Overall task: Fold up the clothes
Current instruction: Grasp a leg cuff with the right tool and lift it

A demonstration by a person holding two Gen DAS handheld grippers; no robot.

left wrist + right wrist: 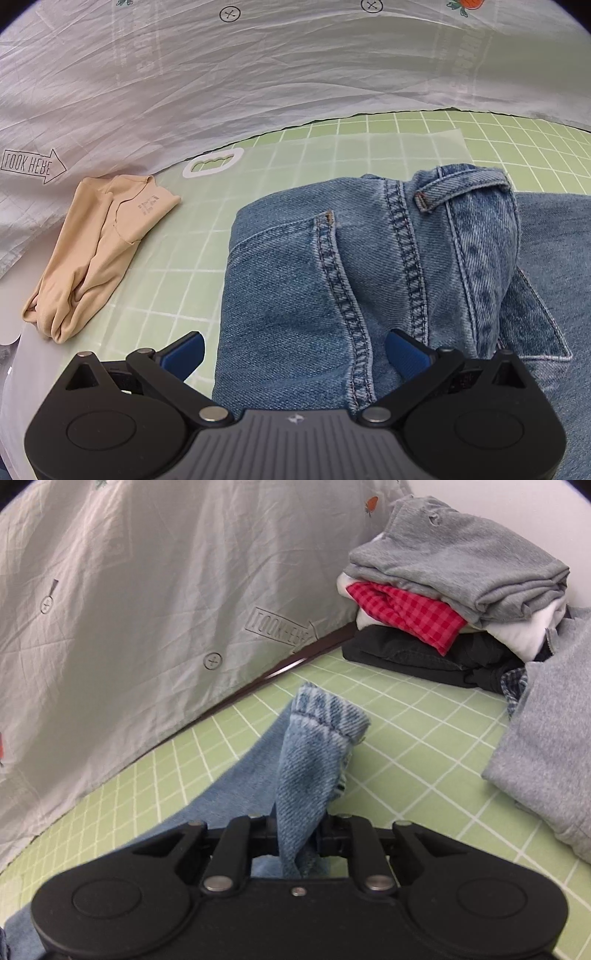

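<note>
**Right gripper has the jeans leg, left waits over the waist**

Left wrist view: my left gripper [293, 345] hangs over the jeans [369, 266] w/ jaws wide apart, blue pads either side of a heavy double-stitched seam, nothing pinched. Looks like the waist end: belt loop [461, 190], pocket edge, thick washed denim, twill grain clear. Denim lies bunched in a hump on the green grid mat [480, 136] covering the tabletop. I judge the left is parked here to pin or grab the waist while the other end gets folded over. To the left, a beige stretchy garment [96, 251], thin and smooth, loosely folded, lies partly on a translucent plastic sheet w/ a cut-out handle [213, 167]. Prob. set aside, done or waiting, can't tell which. Crinkled white printed cloth [221, 81] hangs as a backdrop.

Right wrist view: my right gripper [297, 830] is clamped on the leg end of the jeans [314, 760]; jaws nearly together, denim squeezed into a narrow fold between them. The hem cuff [328, 712] sticks up past the fingers, stiff enough to hold its shape, frayed edge showing. Rest of the leg trails back flat on the mat. Grip near the hem makes sense for carrying the leg toward the waist. Far right corner: stack of folded clothes [454, 590], grey knit on top, red check, white, black below. A loose grey sweatshirt [546, 746], fleecy, lies at right.
</note>
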